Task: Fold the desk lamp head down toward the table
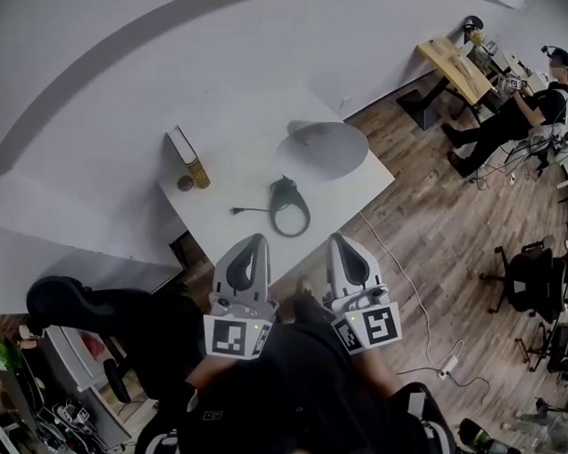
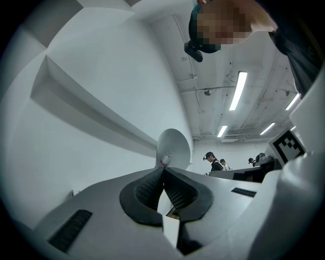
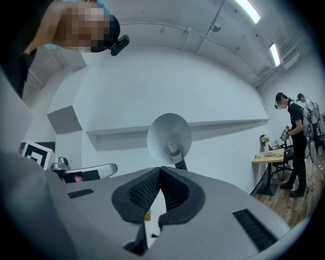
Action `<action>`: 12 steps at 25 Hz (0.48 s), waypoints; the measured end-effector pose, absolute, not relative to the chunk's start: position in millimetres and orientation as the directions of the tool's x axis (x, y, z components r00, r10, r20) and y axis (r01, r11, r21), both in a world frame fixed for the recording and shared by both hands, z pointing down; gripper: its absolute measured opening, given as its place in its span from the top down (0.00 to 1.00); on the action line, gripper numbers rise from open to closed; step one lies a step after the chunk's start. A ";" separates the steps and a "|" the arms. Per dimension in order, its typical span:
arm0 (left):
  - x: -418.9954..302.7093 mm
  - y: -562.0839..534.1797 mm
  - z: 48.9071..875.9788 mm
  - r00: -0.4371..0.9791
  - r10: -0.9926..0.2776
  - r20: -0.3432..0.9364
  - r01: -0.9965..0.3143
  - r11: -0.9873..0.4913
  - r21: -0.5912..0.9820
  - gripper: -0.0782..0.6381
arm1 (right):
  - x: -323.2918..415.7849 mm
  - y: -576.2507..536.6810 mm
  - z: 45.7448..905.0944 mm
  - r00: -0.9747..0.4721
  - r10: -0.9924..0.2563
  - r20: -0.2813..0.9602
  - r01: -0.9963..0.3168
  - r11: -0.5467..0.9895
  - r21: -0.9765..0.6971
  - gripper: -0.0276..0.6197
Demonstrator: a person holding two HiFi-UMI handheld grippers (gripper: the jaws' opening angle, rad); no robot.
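The desk lamp stands on the white table point(image 1: 238, 121). Its white cone shade point(image 1: 323, 147) is raised, and its dark ring base point(image 1: 289, 205) lies in front with a black cord and plug point(image 1: 237, 211). My left gripper point(image 1: 256, 239) and right gripper point(image 1: 338, 238) hover side by side at the table's near edge, both shut and empty, short of the lamp. In the left gripper view the shade point(image 2: 175, 147) opens toward me just beyond the shut gripper point(image 2: 163, 169). The right gripper view shows the shade point(image 3: 169, 134) with its bulb, above the shut gripper point(image 3: 160, 169).
A tan-and-white box point(image 1: 189, 158) stands at the table's left edge with a small round object point(image 1: 185, 183) beside it. A white cable point(image 1: 412, 291) runs over the wooden floor to a power strip. People work at desks point(image 1: 455, 65) far right; office chairs point(image 1: 528, 278) stand nearby.
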State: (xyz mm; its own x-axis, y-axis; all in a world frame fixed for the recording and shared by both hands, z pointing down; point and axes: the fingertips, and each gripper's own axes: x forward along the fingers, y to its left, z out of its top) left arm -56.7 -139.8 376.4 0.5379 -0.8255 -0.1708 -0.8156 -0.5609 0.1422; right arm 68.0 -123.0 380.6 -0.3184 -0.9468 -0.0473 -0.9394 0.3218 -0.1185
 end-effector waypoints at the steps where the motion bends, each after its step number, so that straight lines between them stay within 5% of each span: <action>1: -54.1 -143.9 375.0 0.534 -0.827 -0.172 -0.819 -0.557 0.138 0.85 | 72.4 -127.1 377.4 -0.316 -0.947 -0.055 -0.940 0.321 -0.117 0.94; 12: -32.9 -178.2 358.7 0.491 -0.853 -0.176 -0.851 -0.513 0.113 0.85 | 108.6 -171.3 354.5 -0.316 -0.943 -0.107 -0.940 0.326 -0.101 0.94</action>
State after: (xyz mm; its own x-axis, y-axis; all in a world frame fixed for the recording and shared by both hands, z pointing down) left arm -32.9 -178.2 358.7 0.4912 -0.8530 -0.1764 -0.8508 -0.5132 0.1127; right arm 108.6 -171.3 354.5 -0.3156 -0.9429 -0.1067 -0.9399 0.3260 -0.1015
